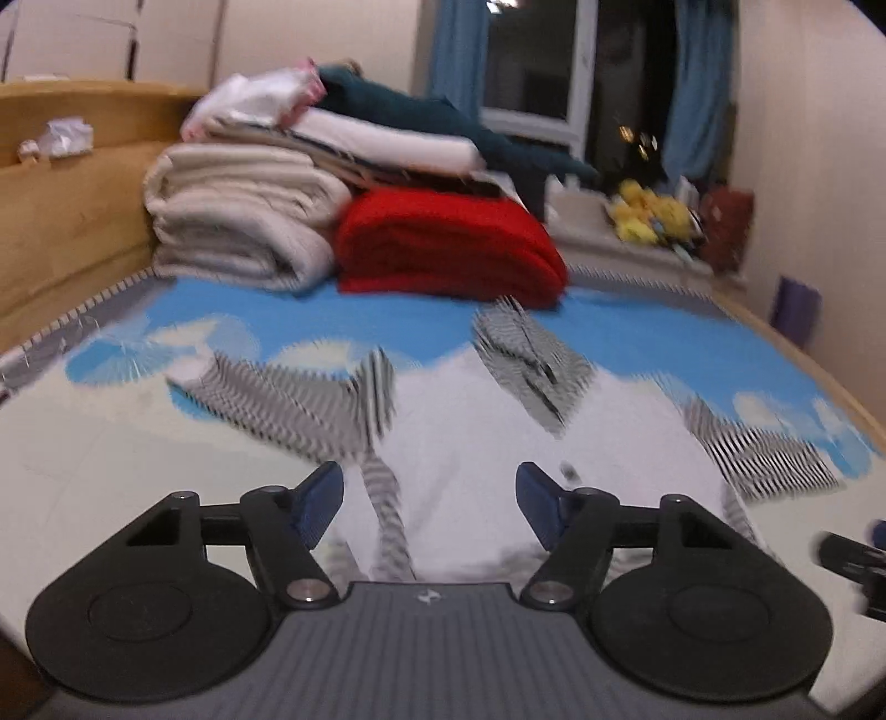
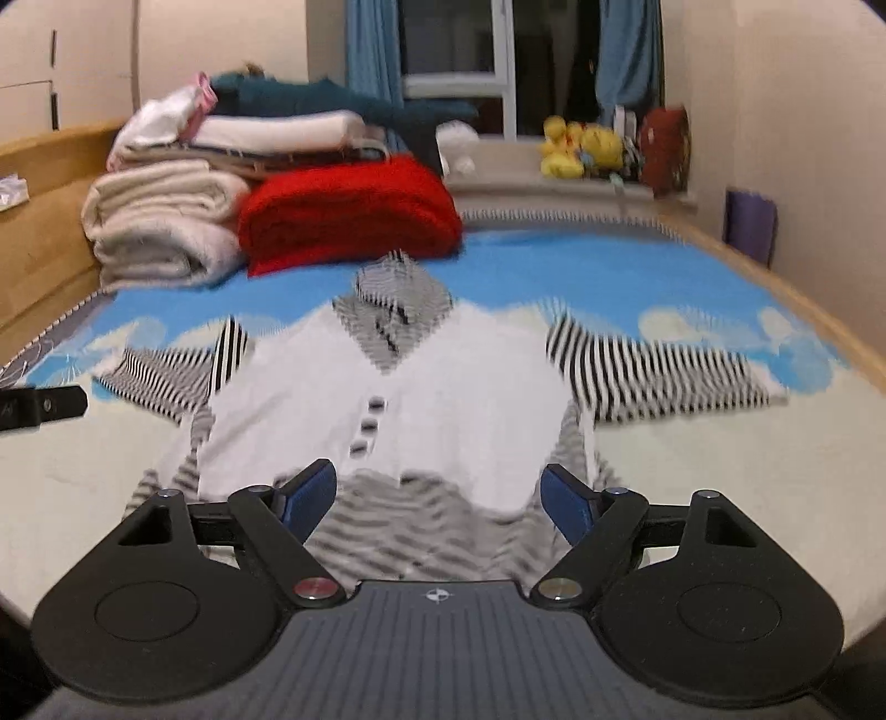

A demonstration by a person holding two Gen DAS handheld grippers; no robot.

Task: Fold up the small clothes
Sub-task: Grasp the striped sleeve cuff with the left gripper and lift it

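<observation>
Left gripper: jaws spread, nothing pinched; two blue pads, one per finger, hover above the garment's white lower body.
Right gripper: jaws spread wide, nothing between the pads; two blue pads above the striped hem.
Markings: a small round emblem on the grey body of each tool, at 6 o'clock in each wrist view; no words can be read anywhere, and both views are blurred.
Other tool seen: a black part of the right gripper shows at 4 o'clock in the left wrist view; a black part of the left gripper shows at 9 o'clock in the right wrist view.
Garment: one small white top with black-and-white striped sleeves, lying flat on the bed, front up, collar toward 12 o'clock, hem nearest the tools.
Sleeves: two, spread out to 9 and 3 o'clock.
Buttons: three dark ones in a row down the front.
Bed sheet: blue with white cloud shapes, cream nearer the tools.
Red blanket: one, folded, at 12 o'clock beyond the collar.
Cream blanket: one, folded, at 10 o'clock, touching the red one.
Stack on top: white, pink-edged and dark teal folded cloths; count unclear.
Yellow plush toys: a cluster on the sill at 1 o'clock; count unclear.
Curtains: two blue ones flanking the window.
</observation>
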